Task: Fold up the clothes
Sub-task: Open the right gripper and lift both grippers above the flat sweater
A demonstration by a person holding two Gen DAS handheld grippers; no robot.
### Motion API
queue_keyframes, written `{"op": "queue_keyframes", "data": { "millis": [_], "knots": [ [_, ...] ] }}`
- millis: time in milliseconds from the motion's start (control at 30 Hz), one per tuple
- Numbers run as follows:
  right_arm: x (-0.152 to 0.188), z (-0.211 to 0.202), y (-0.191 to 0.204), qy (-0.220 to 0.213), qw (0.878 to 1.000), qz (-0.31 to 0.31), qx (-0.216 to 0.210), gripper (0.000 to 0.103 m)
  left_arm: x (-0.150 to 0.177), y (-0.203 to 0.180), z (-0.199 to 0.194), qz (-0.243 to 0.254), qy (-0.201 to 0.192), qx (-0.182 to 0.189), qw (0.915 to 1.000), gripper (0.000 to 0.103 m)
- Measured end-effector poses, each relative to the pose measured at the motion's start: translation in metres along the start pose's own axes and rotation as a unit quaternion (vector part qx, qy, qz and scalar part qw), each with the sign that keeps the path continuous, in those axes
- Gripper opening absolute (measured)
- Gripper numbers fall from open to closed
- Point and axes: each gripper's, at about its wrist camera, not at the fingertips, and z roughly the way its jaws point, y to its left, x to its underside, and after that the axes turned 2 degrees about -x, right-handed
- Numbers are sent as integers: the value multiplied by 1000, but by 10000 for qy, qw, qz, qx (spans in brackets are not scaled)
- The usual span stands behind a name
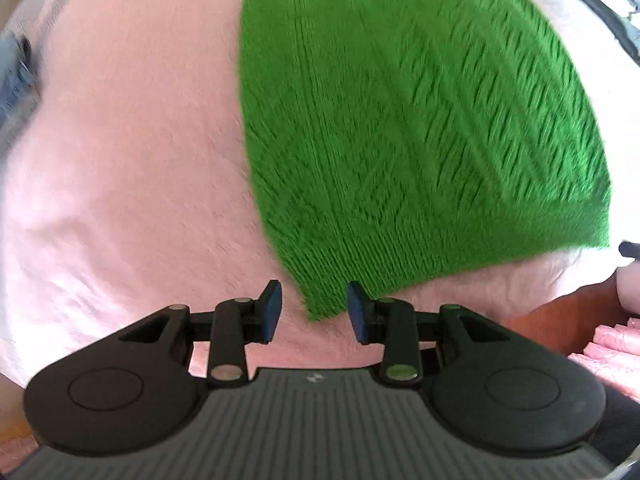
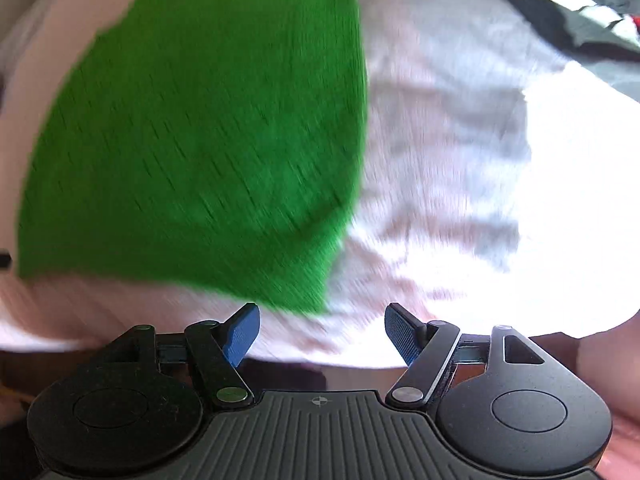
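A green knitted garment [image 1: 400,120] lies flat on the pink bedsheet [image 1: 120,160], folded into a compact shape with straight edges. My left gripper [image 1: 316,312] hovers above its near corner, pointing down. Its blue pads [image 1: 272,312] stand apart with nothing pressed between them. In the right wrist view the same green garment [image 2: 200,140] fills the left half, blurred by motion. My right gripper [image 2: 322,332] hangs over the sheet [image 2: 440,160] just beyond the garment's near right corner. It is open wide and empty.
Dark clothing [image 2: 592,12] lies at the far right of the bed, also seen as dark fabric [image 1: 592,4]. Blue denim [image 1: 16,72] sits at the left edge. A wooden bed edge [image 1: 560,320] and pink wrapped items [image 1: 616,344] lie near right. Sunlight washes out the sheet's right side.
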Motion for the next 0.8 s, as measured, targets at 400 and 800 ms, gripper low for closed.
{"op": "queue_keyframes", "data": {
  "millis": [400,800],
  "knots": [
    [-10,-82,116,-798,9968,35,90,91,-5,34,-104,10,-967,-149,9952,41],
    [9,-107,155,-1020,9945,30,227,91,22,46,-131,87,-1236,-37,9923,43]
  ]
}}
